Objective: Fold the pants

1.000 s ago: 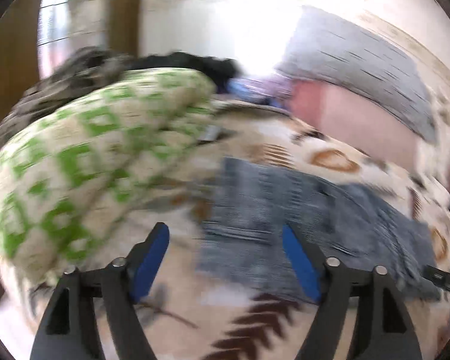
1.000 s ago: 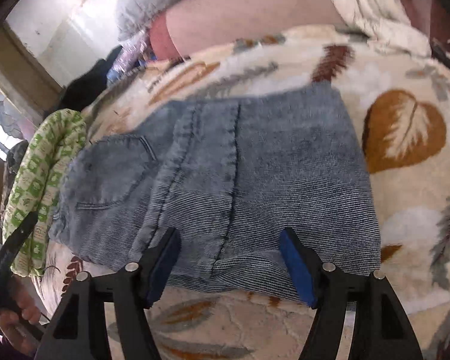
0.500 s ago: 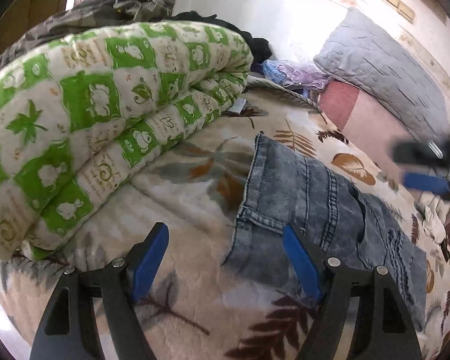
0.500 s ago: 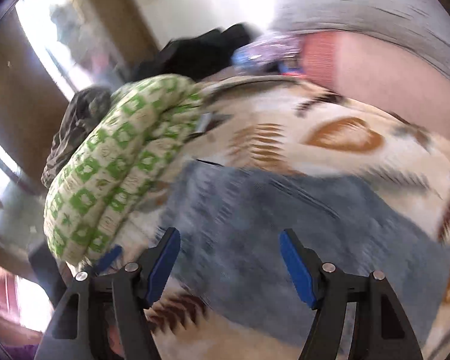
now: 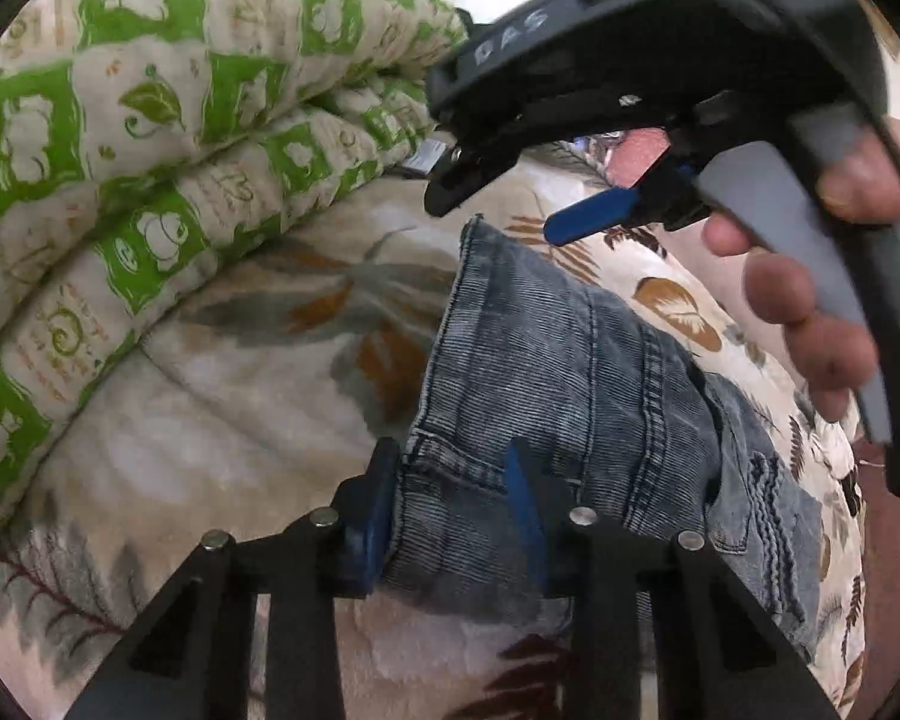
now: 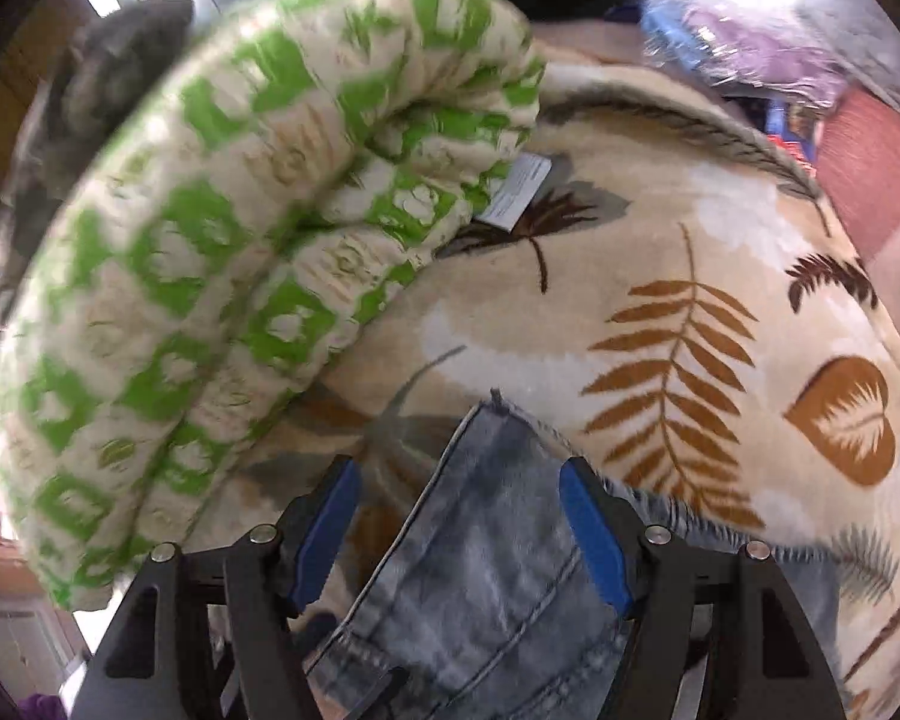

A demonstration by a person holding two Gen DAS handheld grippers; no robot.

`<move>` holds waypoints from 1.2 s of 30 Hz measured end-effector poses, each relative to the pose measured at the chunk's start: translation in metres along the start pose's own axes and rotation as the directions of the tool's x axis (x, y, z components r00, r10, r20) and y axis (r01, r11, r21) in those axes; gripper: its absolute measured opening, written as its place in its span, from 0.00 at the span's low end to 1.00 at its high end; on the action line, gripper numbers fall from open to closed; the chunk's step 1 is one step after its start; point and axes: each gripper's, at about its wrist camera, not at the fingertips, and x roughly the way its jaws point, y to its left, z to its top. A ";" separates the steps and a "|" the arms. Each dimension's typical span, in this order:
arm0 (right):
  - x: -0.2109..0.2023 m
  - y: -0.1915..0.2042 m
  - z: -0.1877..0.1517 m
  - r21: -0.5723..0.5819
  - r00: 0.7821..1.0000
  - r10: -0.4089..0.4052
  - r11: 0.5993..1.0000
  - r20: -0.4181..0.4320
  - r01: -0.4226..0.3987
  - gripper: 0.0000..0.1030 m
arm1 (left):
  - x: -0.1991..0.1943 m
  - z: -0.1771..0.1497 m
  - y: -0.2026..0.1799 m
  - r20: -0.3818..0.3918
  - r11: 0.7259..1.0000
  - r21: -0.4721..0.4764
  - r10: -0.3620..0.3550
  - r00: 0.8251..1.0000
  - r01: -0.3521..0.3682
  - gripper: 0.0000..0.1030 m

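**Two grippers at one end of folded denim pants**

Two hand-held grippers meet at the near edge of the pants [image 5: 576,396], which lie folded on a leaf-print blanket [image 5: 258,420] covering the bed. Left gripper [image 5: 450,516]: its blue pads are drawn in narrow, one on each side of a bunched corner of the denim, pinching it. Right gripper [image 6: 462,534]: its jaws stand wide apart, straddling the far corner of the pants' edge, the pads clear of the cloth. In the left wrist view the right gripper's black body hangs above the pants, gripped by the person's hand [image 5: 822,276]. A rolled green-and-white quilt [image 5: 168,138] lies on the blanket beside the pants, apart from them.
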 end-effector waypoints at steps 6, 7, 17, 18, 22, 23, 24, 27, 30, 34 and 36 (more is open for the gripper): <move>0.038 0.000 -0.002 -0.048 0.989 -0.120 0.992 -0.082 0.117 0.63 | 0.005 0.001 -0.003 -0.001 1.000 0.009 -0.006 1.000 0.006 0.20; 0.040 -0.001 -0.004 -0.045 0.987 -0.134 0.990 -0.086 0.131 0.44 | 0.005 0.001 -0.003 0.001 1.000 0.006 -0.015 1.000 0.015 0.17; -0.047 -0.025 -0.055 0.091 0.977 -0.174 0.982 0.127 0.163 0.09 | -0.024 0.007 -0.029 0.129 0.986 0.104 -0.143 0.981 0.130 0.14; -0.059 -0.030 -0.063 0.112 0.973 -0.176 0.981 0.150 0.160 0.09 | -0.030 0.005 -0.035 0.143 0.981 0.128 -0.162 0.976 0.144 0.14; -0.108 -0.059 -0.103 0.186 0.956 -0.167 0.975 0.243 0.124 0.08 | -0.061 -0.011 -0.075 0.181 0.936 0.261 -0.288 0.940 0.236 0.14; -0.121 -0.068 -0.118 0.204 0.949 -0.166 0.972 0.269 0.113 0.08 | -0.066 -0.016 -0.085 0.185 0.925 0.297 -0.299 0.936 0.236 0.14; -0.133 -0.074 -0.130 0.218 0.942 -0.171 0.970 0.288 0.109 0.08 | -0.070 -0.021 -0.095 0.187 0.913 0.331 -0.311 0.932 0.238 0.14; -0.155 -0.103 -0.170 0.273 0.925 -0.181 0.958 0.333 0.089 0.08 | -0.081 -0.045 -0.139 0.158 0.864 0.422 -0.367 0.917 0.273 0.12; -0.164 -0.142 -0.213 0.345 0.909 -0.202 0.936 0.365 0.070 0.08 | -0.079 -0.074 -0.194 0.119 0.799 0.531 -0.400 0.909 0.282 0.10; -0.164 -0.209 -0.273 0.455 0.905 -0.210 0.890 0.370 0.021 0.08 | -0.059 -0.112 -0.266 0.021 0.727 0.601 -0.432 0.902 0.333 0.07; -0.158 -0.246 -0.303 0.507 0.906 -0.210 0.862 0.368 -0.006 0.08 | -0.049 -0.124 -0.289 -0.011 0.702 0.621 -0.438 0.899 0.349 0.07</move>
